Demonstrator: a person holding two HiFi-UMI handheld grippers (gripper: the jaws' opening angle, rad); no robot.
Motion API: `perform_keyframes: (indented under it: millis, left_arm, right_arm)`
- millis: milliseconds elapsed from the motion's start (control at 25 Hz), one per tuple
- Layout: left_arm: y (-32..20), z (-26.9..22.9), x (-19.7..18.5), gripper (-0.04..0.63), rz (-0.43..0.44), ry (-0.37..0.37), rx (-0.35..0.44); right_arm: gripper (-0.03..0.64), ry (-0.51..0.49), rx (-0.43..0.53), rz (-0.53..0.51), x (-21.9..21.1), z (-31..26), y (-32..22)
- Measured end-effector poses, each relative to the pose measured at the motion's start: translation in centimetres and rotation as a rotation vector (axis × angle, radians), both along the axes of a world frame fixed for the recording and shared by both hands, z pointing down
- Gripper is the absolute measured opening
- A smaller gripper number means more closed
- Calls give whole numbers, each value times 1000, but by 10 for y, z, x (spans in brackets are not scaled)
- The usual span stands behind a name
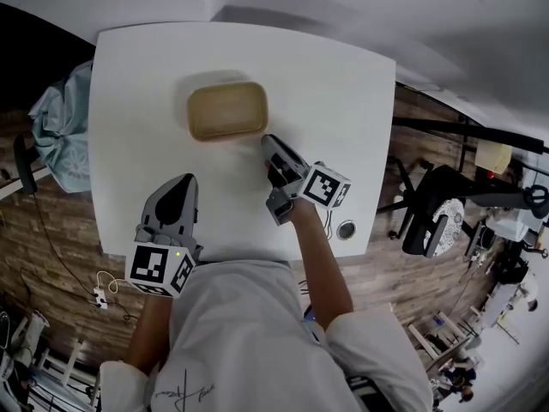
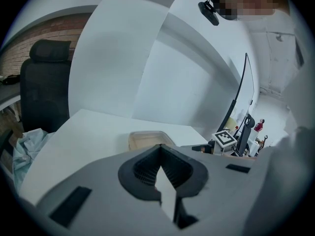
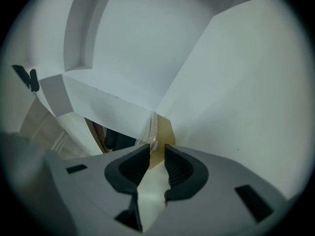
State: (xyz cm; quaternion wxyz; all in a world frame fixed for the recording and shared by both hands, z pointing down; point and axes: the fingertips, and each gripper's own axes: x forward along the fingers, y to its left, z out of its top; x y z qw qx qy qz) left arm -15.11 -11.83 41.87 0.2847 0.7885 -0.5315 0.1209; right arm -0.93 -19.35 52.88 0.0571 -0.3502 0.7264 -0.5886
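Observation:
A shallow tan tray [image 1: 227,110] lies on the white table [image 1: 343,101], towards its far side. My right gripper [image 1: 268,141] sits just off the tray's near right corner, tilted on its side. In the right gripper view its jaws stand a narrow gap apart with nothing between them, the right gripper [image 3: 154,150] a little short of the tray's rim [image 3: 153,130]. My left gripper [image 1: 184,182] rests over the table's near left part, pointing at the tray from well back. The left gripper [image 2: 160,146] has its jaws shut and empty, with the tray [image 2: 146,139] beyond.
A pale blue cloth [image 1: 62,127] hangs off the table's left edge by a black chair [image 2: 43,85]. Another black chair [image 1: 433,217] stands on the wooden floor to the right. A small round fitting [image 1: 346,228] sits at the table's near right corner.

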Motion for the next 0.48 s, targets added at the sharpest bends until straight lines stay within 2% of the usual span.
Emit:
perform_keyframes:
  millis: [480]
  left_arm:
    - [-2, 2, 5, 6, 9, -9, -7]
  right_arm:
    - [92, -182, -29, 30, -4, -3, -7]
